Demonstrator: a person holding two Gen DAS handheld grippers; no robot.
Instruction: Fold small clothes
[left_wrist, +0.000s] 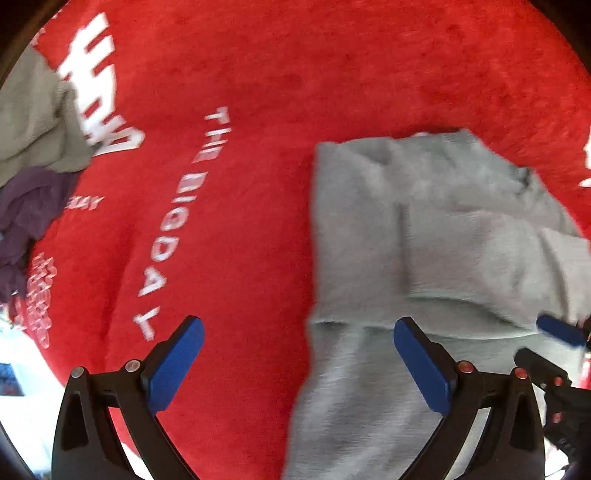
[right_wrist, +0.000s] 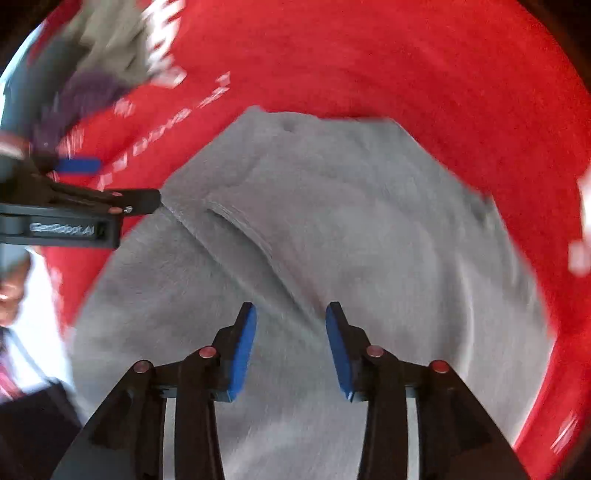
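Observation:
A small grey garment (left_wrist: 424, 240) lies crumpled and partly folded on a red blanket with white lettering (left_wrist: 240, 147). My left gripper (left_wrist: 297, 347) is open and empty, hovering over the garment's left edge, one finger above the blanket and one above the cloth. My right gripper (right_wrist: 291, 332) is open and empty, low over the middle of the grey garment (right_wrist: 332, 221). The right gripper shows at the right edge of the left wrist view (left_wrist: 561, 332), and the left gripper shows at the left of the right wrist view (right_wrist: 85, 184).
A pile of other clothes, olive-grey (left_wrist: 33, 122) and dark purple (left_wrist: 26, 214), lies on the blanket at the far left. It also shows in the right wrist view (right_wrist: 99, 55). The red blanket (right_wrist: 406, 55) spreads beyond the garment.

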